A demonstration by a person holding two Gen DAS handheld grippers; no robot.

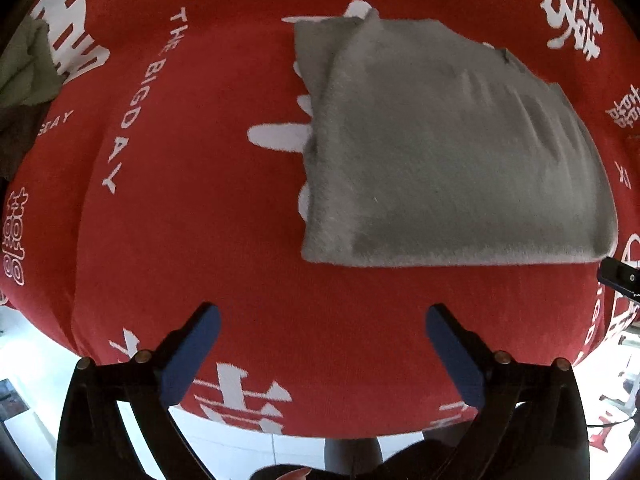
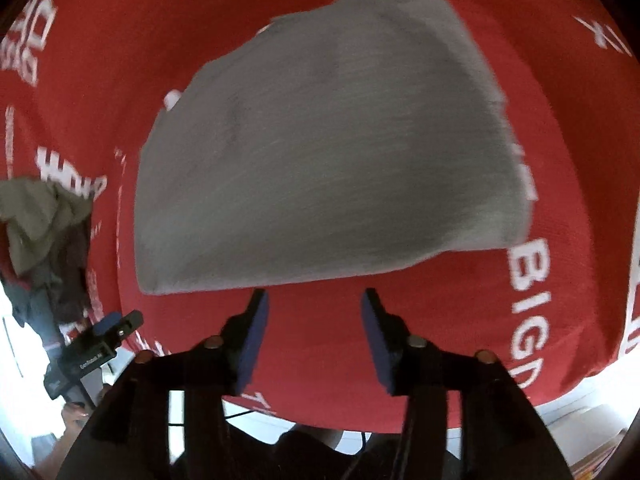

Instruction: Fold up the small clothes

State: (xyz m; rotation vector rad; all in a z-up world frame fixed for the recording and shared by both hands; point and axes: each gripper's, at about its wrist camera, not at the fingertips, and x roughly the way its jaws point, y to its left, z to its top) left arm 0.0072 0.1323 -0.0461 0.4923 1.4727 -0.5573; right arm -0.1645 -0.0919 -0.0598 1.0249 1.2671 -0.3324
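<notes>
The soft grey knitted garment lies folded into a thick rectangle on the red blanket with white lettering; both claws stand released and empty, the left gripper well back, the right gripper just short of its near edge; this piece looks finished, so next I'd expect a reach towards the crumpled olive-green clothes heaped at the blanket's side.

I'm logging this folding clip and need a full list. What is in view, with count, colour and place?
folded garment: 1, grey, lying flat on the blanket, ahead of both grippers
blanket: 1, red with white lettering, covering the work surface
pile of clothes: 1, olive green and dark pieces, at the blanket's far left edge
left gripper: 1, black with blue pads, open, over bare blanket short of the garment
right gripper: 1, black with blue pads, open, just short of the garment's near edge
</notes>
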